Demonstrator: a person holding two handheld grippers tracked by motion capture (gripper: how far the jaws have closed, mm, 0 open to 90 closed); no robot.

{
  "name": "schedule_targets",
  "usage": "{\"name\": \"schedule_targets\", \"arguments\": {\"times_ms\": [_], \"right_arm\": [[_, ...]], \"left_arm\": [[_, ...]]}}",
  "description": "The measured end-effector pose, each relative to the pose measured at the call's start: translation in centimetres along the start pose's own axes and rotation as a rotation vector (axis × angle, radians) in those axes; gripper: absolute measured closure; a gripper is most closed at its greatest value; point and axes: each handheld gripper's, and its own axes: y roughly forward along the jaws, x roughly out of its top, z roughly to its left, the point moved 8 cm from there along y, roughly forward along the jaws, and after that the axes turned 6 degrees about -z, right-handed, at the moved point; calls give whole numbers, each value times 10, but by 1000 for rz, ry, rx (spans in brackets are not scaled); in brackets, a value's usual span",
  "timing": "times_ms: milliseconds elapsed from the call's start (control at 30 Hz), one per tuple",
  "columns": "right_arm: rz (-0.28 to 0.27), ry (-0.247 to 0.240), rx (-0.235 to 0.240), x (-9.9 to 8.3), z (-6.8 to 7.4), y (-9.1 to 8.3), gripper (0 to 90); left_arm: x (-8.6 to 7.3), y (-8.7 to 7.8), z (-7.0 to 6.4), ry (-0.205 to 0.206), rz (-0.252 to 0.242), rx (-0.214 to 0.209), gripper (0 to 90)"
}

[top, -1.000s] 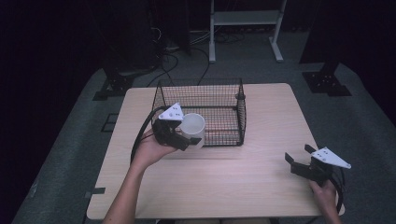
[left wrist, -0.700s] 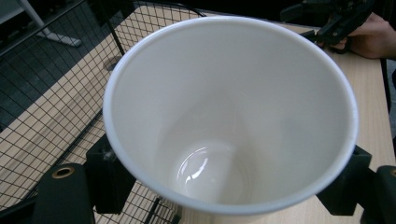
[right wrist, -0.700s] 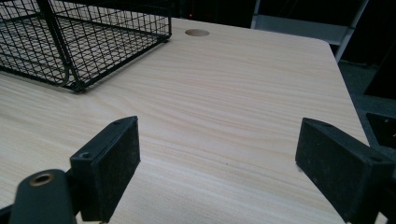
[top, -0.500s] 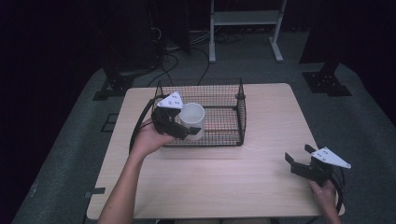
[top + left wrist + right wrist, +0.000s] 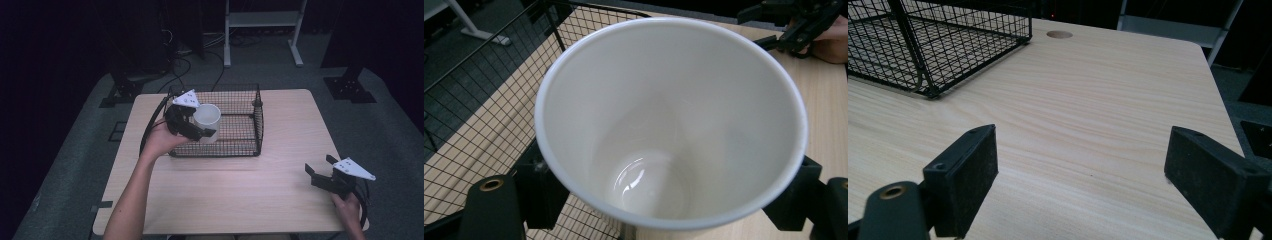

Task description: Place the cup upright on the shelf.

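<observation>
Jaws of the left gripper (image 5: 192, 127) clamp a white cup (image 5: 207, 121) over the wire basket (image 5: 250, 120); the right gripper (image 5: 320, 172) gapes wide, empty, above the table (image 5: 240, 195).

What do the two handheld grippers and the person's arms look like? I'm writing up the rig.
Both the left gripper and the right gripper are black, each topped by a grey three-cornered plate and trailing a black cable. The jaws end in flat, rectangular black pads. A brass-coloured eyelet sits near the base. The forearms are bare, with no sleeves visible.
</observation>
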Motion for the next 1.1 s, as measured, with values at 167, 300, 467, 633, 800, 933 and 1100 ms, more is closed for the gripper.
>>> {"name": "schedule_targets", "arguments": {"times_ms": [167, 300, 467, 633, 800, 933, 1100], "right_arm": [[0, -1, 0, 0, 0, 0, 130], [1, -5, 0, 0, 0, 0, 130], [2, -1, 0, 0, 0, 0, 130], [2, -1, 1, 0, 0, 0, 130], [1, 0, 3, 0, 0, 0, 130], [1, 12, 1, 0, -1, 0, 130], [1, 5, 1, 0, -1, 0, 130]], "left_arm": [[4, 1, 7, -8, -1, -1, 207], [7, 4, 13, -2, 9, 3, 208], [10, 12, 22, 10, 19, 15, 208], [10, 17, 26, 10, 27, 9, 207], [12, 24, 30, 11, 30, 7, 208], [14, 31, 36, 4, 17, 7, 207], [13, 44, 42, -4, 5, 2, 207]]}}
